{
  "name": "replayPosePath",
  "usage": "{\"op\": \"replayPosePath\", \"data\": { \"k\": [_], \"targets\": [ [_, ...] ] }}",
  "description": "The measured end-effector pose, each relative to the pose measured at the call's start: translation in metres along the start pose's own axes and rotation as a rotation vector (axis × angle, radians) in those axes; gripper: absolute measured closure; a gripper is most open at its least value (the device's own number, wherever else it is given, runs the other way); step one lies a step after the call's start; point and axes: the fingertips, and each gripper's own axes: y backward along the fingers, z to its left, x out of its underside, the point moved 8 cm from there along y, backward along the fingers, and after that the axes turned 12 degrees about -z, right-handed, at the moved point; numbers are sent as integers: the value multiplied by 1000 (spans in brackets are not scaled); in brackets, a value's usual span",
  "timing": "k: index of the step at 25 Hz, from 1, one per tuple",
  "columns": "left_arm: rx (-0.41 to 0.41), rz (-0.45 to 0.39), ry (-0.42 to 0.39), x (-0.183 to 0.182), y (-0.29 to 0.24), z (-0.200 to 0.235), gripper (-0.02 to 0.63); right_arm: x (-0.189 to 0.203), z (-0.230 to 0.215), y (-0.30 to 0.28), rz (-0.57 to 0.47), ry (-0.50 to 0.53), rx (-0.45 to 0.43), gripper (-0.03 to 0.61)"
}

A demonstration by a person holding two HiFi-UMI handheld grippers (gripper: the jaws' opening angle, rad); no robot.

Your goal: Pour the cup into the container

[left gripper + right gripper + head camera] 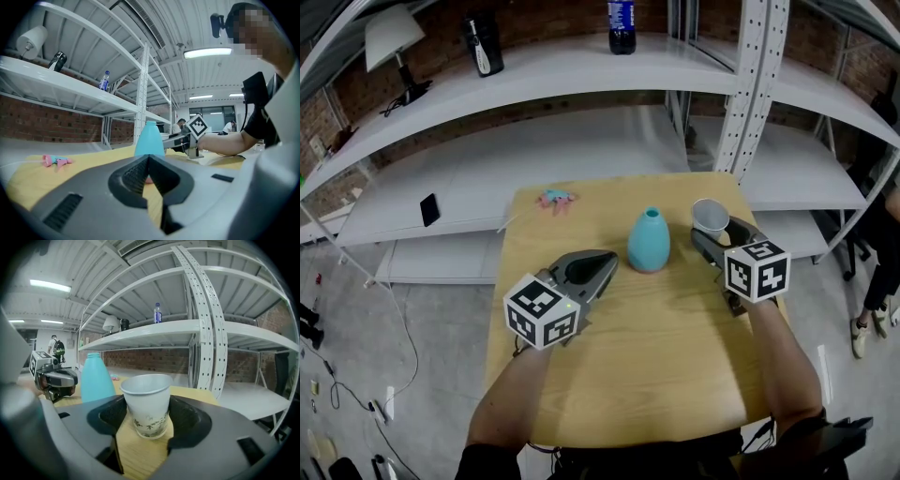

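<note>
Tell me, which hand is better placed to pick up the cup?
The right. The cup stands between the right tongs, while the left tongs are shut, empty, and across the blue container from it.

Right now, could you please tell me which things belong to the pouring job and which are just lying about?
Job: paper cup, teal container, right claw around the cup.
Lying about: pink toy, phone, lamp, bottle, dark flask.
</note>
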Motion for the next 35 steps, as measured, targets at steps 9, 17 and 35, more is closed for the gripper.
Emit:
{"op": "replayPosePath", "data": {
  "k": [9,17,35],
  "targets": [
    [24,3,2,1,0,-2,612,-61,23,14,-27,260,-27,291],
    [49,0,2,0,1,-6,612,-88,55,11,16,463,-67,291],
    [103,2,6,0,6,-12,612,-99,87,-6,127,803,-48,291]
  ]
}}
